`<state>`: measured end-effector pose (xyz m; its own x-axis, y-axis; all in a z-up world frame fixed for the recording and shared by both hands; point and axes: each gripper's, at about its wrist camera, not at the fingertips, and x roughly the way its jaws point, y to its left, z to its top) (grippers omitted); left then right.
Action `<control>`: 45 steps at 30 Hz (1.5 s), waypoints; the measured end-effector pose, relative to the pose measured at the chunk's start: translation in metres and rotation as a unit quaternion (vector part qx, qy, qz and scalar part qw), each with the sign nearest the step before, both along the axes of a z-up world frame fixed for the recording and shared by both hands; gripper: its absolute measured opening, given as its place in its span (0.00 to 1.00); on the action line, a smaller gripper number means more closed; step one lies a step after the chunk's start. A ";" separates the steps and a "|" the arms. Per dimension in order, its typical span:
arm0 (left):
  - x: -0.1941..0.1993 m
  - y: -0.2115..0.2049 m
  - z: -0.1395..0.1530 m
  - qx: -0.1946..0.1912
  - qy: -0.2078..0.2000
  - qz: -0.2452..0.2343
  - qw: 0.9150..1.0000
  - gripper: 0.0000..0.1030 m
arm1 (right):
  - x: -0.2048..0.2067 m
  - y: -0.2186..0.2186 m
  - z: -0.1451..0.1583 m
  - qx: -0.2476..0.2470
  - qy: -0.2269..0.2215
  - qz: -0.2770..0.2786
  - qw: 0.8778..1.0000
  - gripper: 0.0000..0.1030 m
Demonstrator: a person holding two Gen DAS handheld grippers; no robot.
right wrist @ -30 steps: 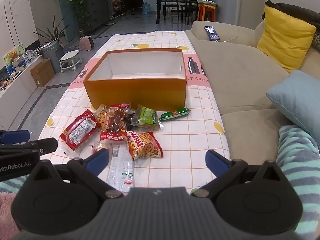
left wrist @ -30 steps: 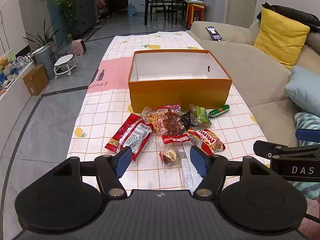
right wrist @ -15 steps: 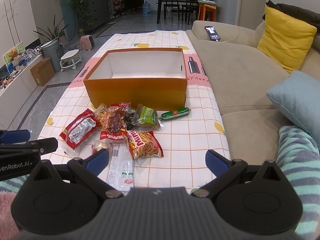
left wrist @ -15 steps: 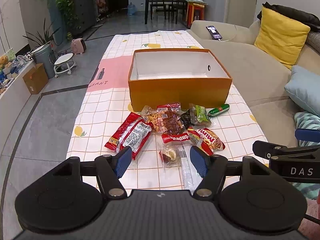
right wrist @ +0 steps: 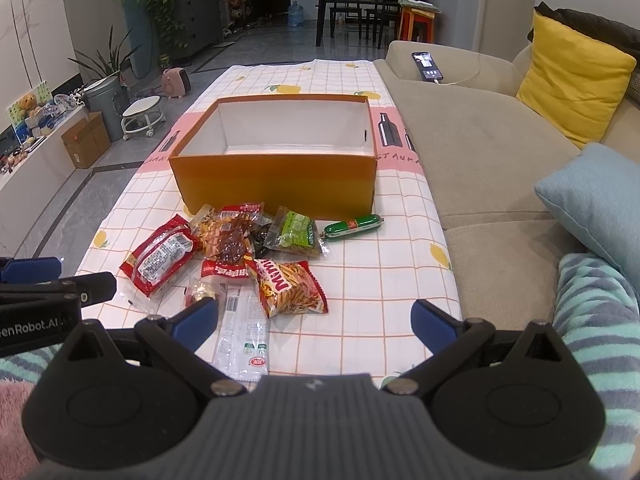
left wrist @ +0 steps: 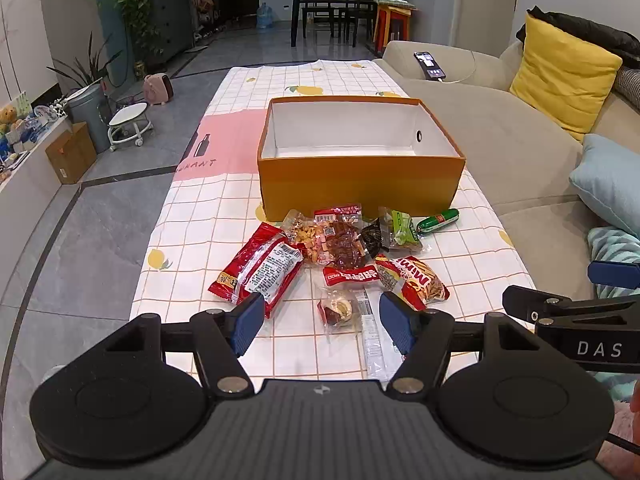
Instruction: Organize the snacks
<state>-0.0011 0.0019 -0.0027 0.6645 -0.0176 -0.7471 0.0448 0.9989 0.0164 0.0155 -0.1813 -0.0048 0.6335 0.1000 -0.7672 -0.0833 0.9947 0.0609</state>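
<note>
Lying ahead of the wide-apart left claw [left wrist: 322, 324], snacks [left wrist: 340, 252] untouched.

Legible markings: "DAS" on the black bar of the right claw [left wrist: 599, 349]. "enRobot.AI" on the left claw [right wrist: 32, 325]. "Mimi" on the red chip packet [right wrist: 289, 287]. "STAURA" printed on the tablecloth [right wrist: 396, 157]. Other packet labels unreadable.
</note>
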 end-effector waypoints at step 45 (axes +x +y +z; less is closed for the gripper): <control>0.024 0.001 -0.001 -0.022 0.022 -0.055 0.998 0.75 | 0.016 0.006 -0.004 0.005 -0.017 0.027 0.999 0.96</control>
